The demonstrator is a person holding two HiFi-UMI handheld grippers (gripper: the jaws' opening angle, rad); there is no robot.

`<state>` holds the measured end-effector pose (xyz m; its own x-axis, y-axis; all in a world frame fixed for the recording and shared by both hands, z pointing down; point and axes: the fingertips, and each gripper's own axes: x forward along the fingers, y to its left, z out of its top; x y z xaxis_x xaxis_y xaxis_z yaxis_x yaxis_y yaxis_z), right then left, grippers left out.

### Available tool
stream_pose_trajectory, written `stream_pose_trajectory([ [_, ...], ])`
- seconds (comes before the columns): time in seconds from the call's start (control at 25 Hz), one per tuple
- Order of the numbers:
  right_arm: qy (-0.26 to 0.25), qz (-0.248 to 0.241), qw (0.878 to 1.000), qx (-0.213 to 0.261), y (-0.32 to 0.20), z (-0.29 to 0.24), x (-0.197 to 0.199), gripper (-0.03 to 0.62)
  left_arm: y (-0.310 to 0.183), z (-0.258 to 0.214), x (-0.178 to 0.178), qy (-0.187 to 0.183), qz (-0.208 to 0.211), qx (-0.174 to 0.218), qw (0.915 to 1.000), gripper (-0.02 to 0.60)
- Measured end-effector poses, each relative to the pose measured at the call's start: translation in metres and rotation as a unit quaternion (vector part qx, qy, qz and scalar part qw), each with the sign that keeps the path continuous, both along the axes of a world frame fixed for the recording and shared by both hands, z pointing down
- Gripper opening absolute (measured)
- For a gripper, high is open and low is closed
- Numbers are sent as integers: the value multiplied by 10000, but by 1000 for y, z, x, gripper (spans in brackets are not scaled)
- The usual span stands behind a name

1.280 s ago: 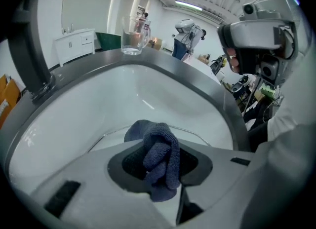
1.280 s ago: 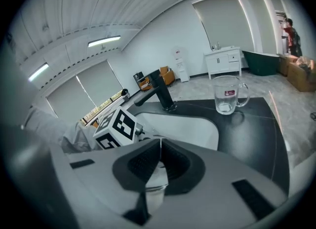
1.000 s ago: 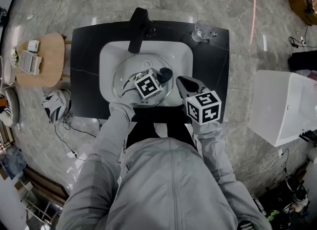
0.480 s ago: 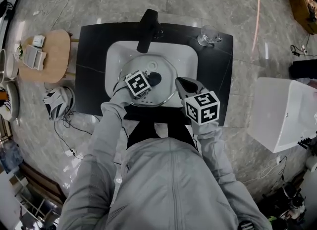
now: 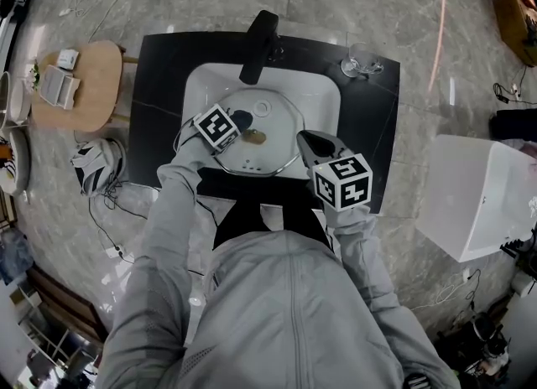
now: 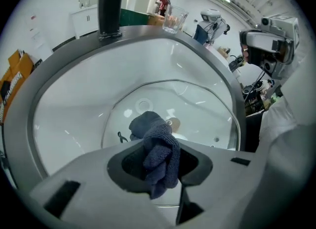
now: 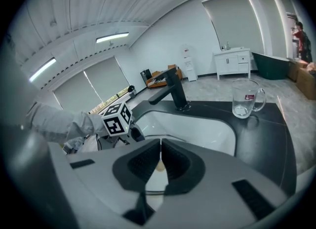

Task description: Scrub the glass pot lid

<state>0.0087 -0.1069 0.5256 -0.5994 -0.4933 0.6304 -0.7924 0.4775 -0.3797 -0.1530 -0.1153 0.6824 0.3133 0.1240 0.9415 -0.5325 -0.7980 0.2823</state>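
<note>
Nearest: person's grey sleeves, one gripper in each hand. Right gripper (image 5: 307, 140) hangs over the near right edge of the sink (image 5: 325, 94), above the black counter (image 5: 159, 77). In its own view the jaws are pressed together at the tips with nothing between them. Left gripper (image 6: 159, 161) is reached into the sink from the near left, clenched on a dark blue cloth (image 6: 148, 124). The cloth bunches between the jaws, and its far end lies on the glass just beside the knob (image 6: 173, 123). The sink is a white basin set into the counter. It holds the lid (image 5: 281, 148), a round clear glass lid lying roughly flat, knob up, filling most of the bowl. The knob is brownish and sits at the lid's middle, right of the cloth. Far side of the sink: black faucet (image 5: 258, 35), spout reaching out over the basin. Far right corner of the counter: clear glass mug (image 5: 362, 60), upright, well apart from the sink; cannot tell whether it holds anything. Off the counter to the left is a round wooden stool (image 5: 84, 106) with small white boxes (image 5: 57, 85) on top. A large white bin (image 5: 478, 190) stands on the floor to the right.
</note>
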Motion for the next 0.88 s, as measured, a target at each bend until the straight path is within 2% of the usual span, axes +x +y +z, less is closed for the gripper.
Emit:
stream_pose_trajectory([
  [0.12, 8, -15, 10000, -13, 2, 0, -1, 31, -3, 5, -17, -314, 10, 83, 9995, 112],
  [0.28, 8, -39, 10000, -37, 4, 1, -4, 31, 0, 14, -29, -508, 112, 77, 9986, 112],
  [0.44, 17, 0, 10000, -74, 4, 2, -1, 31, 4, 14, -37, -768, 452, 116, 9960, 112],
  [0.64, 21, 59, 9999, -117, 5, 5, 4, 31, 16, 11, -33, -735, 806, 17, 9940, 112],
  [0.88, -25, 85, 9999, -137, 4, 6, 4, 31, 39, 0, -14, -476, 1270, -440, 9898, 112],
])
